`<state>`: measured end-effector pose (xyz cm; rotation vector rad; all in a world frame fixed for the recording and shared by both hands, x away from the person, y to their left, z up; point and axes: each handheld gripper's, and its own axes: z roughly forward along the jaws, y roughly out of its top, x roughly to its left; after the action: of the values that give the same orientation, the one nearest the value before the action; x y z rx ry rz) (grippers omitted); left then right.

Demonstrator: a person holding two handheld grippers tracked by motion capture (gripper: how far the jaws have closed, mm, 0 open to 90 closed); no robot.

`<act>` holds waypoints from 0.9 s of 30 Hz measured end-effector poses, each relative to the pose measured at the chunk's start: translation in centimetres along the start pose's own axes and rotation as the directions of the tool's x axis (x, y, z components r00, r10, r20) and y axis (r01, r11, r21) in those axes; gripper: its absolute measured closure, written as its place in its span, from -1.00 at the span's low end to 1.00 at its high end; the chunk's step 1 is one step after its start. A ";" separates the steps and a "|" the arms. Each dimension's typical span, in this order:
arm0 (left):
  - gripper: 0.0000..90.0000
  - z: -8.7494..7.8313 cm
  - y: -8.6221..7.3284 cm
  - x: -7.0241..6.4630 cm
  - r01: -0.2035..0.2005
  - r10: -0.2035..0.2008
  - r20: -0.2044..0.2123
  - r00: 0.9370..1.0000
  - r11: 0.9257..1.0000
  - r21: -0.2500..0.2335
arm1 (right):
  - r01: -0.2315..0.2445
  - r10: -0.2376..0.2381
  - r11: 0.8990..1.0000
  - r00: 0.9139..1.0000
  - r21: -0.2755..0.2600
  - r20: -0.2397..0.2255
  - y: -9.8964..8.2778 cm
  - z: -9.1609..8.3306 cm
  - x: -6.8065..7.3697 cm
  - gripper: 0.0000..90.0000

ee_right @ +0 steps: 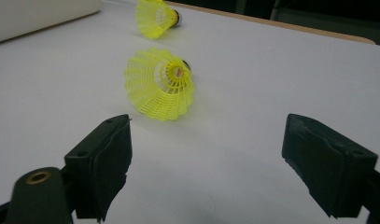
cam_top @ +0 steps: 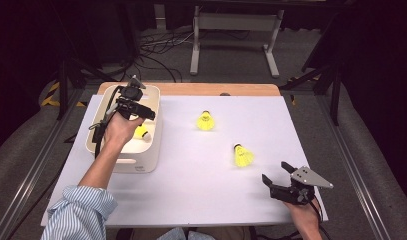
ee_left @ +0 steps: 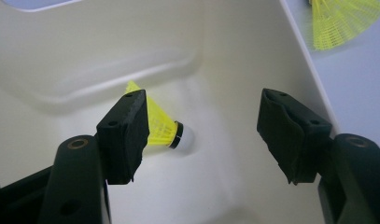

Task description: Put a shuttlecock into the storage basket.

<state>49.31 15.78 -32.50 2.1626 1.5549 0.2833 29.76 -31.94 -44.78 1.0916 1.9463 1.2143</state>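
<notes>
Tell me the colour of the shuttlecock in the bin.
Yellow shuttlecock, white tip; left gripper view.

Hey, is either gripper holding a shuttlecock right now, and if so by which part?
Nothing is held. The left gripper is open above the shuttlecock lying in the bin; the right gripper is open, short of the nearest shuttlecock.

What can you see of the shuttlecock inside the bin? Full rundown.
The shuttlecock in the bin has a yellow mesh skirt that looks like plastic, a black band and a rounded white cap. It lies on its side on the floor of the cream bin, cap toward the right of the left gripper view. It seems intact. The left tool stands open above it, not gripping; one black pad hides part of the skirt. From the high view it sits near the bin's right wall.
</notes>
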 end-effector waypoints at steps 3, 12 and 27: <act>-0.25 -0.4 -0.2 0.0 -0.003 0.002 -0.006 1.000 1.000 -0.008 | 0.000 0.000 1.000 1.000 -0.001 -0.003 0.0 0.0 0.0 -0.63; -0.25 -1.7 -0.8 0.0 0.001 -0.001 0.010 1.000 0.999 -0.041 | -0.005 0.005 1.000 1.000 -0.001 0.001 0.0 0.0 -0.1 -0.63; -0.24 -2.4 -1.6 -1.2 -0.032 0.034 0.038 0.999 0.998 -0.057 | 0.000 0.000 1.000 1.000 -0.001 -0.004 -0.1 -0.2 0.0 -0.63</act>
<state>46.57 15.63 -31.03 2.1391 1.4738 0.2902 29.59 -32.05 -44.78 1.0888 1.9487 1.2183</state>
